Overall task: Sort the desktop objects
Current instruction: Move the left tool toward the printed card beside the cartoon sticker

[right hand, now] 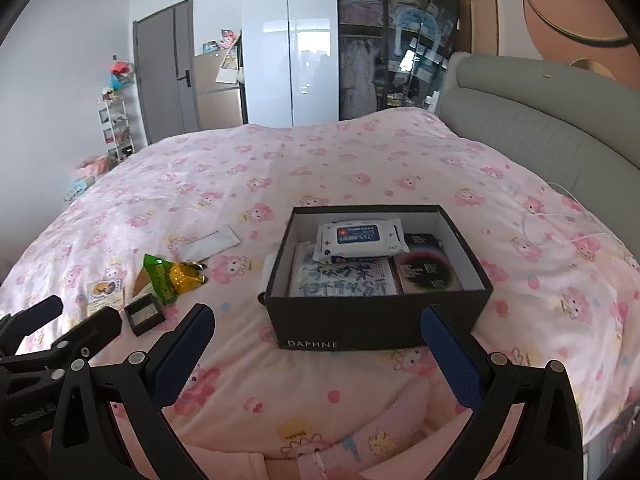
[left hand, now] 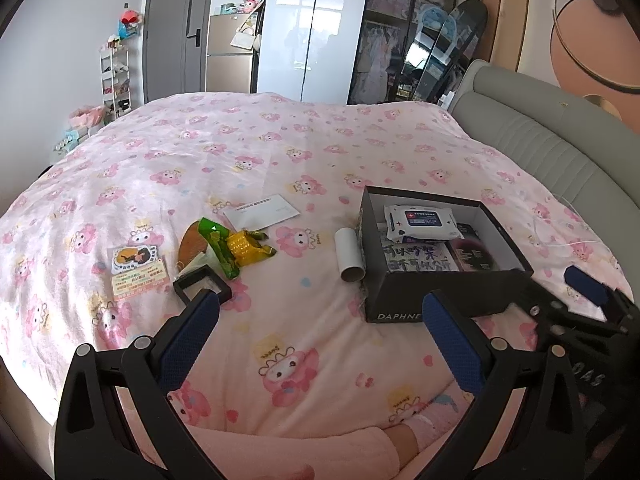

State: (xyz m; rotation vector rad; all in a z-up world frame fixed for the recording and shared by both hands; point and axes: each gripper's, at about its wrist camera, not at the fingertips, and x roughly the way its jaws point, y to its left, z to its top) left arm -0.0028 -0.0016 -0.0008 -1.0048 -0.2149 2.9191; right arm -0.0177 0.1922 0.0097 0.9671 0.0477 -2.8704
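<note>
While both claws hover wide open and empty above the bed (left hand: 280, 152), the black box (right hand: 376, 320) sits just ahead of the right claw (right hand: 318, 330), already holding a wipes pack (right hand: 360, 238). Loose items lie ahead-left of the left claw (left hand: 320, 318): a small black tray (left hand: 202, 283), a green wrapper (left hand: 220, 246), a cardboard tube (left hand: 350, 254). This looks like a pause between picks; next, likely the left claw must drop onto the tray.

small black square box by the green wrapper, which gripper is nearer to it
Left. The left gripper hangs open with its left finger just in front of the small black square box; the right gripper sits open farther right, facing the Daphne shoebox.
</note>
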